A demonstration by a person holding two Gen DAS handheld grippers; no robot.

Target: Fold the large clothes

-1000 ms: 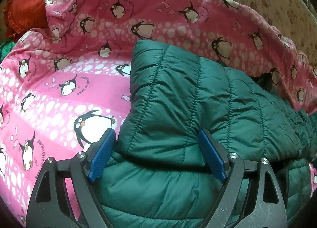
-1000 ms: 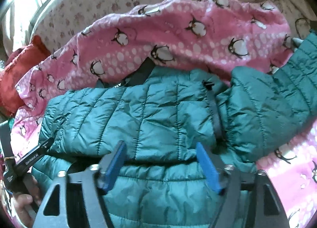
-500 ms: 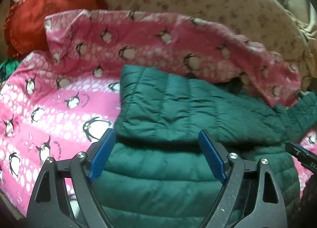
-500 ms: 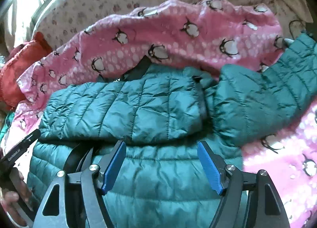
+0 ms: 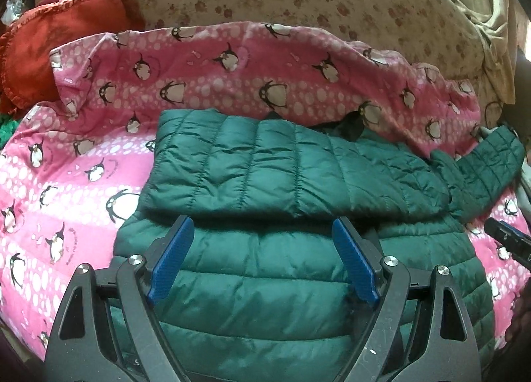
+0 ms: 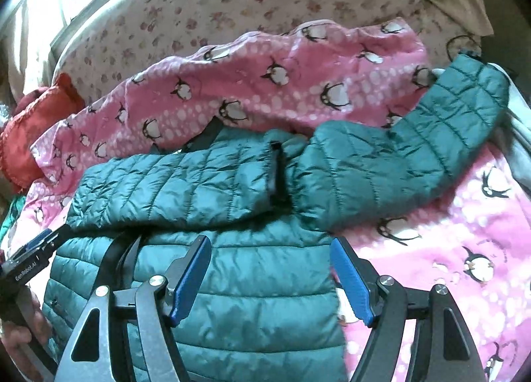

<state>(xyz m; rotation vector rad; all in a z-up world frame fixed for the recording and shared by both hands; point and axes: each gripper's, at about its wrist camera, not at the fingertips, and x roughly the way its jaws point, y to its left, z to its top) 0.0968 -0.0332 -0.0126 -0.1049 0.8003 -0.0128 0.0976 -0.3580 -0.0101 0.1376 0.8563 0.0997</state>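
Green jacket (image 5: 265, 166) smaller now (claws (image 5: 264, 262) withdrawn)

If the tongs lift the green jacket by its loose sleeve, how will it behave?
The jacket is probably floppy: its sleeve lies bent over the blanket. It looks light for its bulk, being puffy and quilted. The shiny shell may slip between the pads.

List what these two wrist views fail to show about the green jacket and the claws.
- Green puffer jacket hem: cut off by the bottom edge and hidden behind the left claw, left wrist view.
- Collar area: partly tucked under the penguin blanket, left wrist view.
- Folded sleeve: covers the jacket front beneath it, right wrist view.
- Right claw body: cut off by the bottom edge, right wrist view.
- Outstretched sleeve cuff: small and distorted at the fisheye rim.
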